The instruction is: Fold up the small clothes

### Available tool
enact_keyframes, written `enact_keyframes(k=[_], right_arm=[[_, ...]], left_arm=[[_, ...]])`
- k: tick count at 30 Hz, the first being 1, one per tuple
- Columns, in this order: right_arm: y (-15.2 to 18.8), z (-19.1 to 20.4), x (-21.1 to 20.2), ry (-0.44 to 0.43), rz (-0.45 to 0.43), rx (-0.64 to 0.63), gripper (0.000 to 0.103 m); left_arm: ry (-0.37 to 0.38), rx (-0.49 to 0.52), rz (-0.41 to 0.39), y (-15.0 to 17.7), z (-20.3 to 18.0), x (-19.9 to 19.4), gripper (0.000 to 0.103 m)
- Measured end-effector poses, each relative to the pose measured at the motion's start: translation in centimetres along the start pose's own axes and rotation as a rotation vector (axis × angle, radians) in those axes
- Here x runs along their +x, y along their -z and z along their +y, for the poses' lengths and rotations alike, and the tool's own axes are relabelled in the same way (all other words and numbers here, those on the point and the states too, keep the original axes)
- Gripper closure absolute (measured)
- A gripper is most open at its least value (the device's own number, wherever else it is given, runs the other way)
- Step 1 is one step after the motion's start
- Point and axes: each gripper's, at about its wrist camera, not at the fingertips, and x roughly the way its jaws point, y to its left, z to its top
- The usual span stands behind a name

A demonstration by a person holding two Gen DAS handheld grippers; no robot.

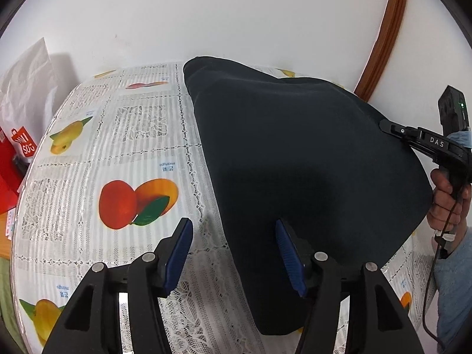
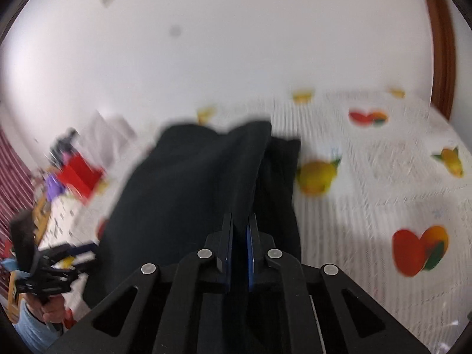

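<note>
Left wrist view shows your dark navy soft-knit garment [image 1: 295, 153] spread over the right half of the table, one end lying toward the far wall and the near edge draped just past your left gripper [image 1: 233, 253]. That gripper stands spread: its right blue pad [image 1: 290, 258] sits against the cloth's near edge, the left pad over bare tablecloth, and nothing is pinched. Your right gripper [image 1: 386, 126] is pressed together on the garment's right-hand edge; in the right wrist view its two blue pads nip a ridge of the fabric [image 2: 239, 206], which rises in a fold from the jaws.

You look to be in the middle of a fold, with one side raised and ready to carry across. The next move likely calls for you to close the left gripper on the near edge, so that both sides travel together and the cloth lands flat.

The white lace-pattern tablecloth printed with mangoes [image 1: 118, 153] gives open room to the left of the garment. Farther left, at the table's edge, stand a red paper bag [image 1: 11, 159] and a white plastic bag [image 1: 26, 88]; keep the sweep short of them. The white wall [image 1: 236, 14] rises close behind the table, so there is little room beyond the far end.
</note>
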Motion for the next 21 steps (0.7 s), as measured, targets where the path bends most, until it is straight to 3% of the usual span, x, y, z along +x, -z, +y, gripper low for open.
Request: enact_keyframes(k=[6,11,21], right_arm=[[1.5,-0.7,2.7,0.152,0.093,0.006,0.093],[2.2,0.2,-0.1,0.219,0.062,-0.004,0.088],[8.9,1.5,-5.5,0.326,0.032,-0.039,0.085]], left_arm=[[-0.034,0.018,-0.008,0.3,-0.5,-0.4,0.046],[-0.059,0.01,-0.009,1.0,-0.7,-1.2,0.046],[-0.079,-0.021,-0.009,3.5,-1.8,-3.0,0.047]])
